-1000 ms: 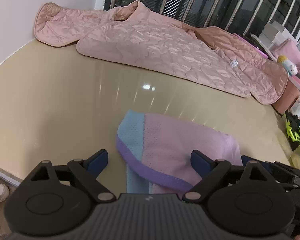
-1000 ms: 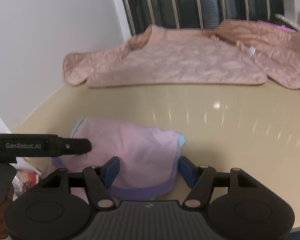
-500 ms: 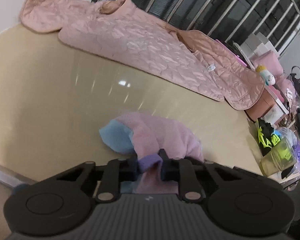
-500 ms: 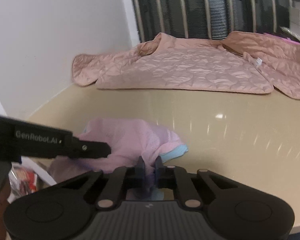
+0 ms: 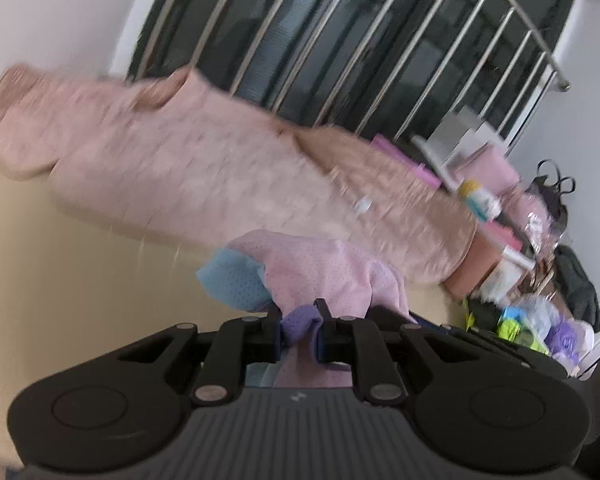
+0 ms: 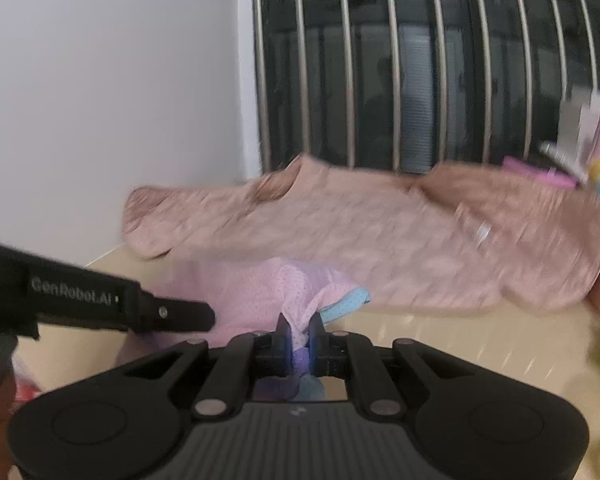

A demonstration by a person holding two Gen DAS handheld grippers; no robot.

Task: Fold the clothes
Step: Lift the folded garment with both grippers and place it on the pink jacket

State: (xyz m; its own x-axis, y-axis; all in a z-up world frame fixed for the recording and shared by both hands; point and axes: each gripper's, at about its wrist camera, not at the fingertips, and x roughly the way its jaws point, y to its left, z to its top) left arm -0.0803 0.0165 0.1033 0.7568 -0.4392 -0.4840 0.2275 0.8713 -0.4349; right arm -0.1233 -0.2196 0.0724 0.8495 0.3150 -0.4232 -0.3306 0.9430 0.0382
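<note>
Even indoor light; both fisheye views motion-blurred, edges bent and vignetted.

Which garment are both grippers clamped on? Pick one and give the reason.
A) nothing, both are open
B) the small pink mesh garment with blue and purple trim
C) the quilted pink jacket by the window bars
B: the left gripper pinches the purple trim of the small pink mesh garment, and the right gripper pinches its pink cloth; the quilted jacket lies untouched behind.
</note>
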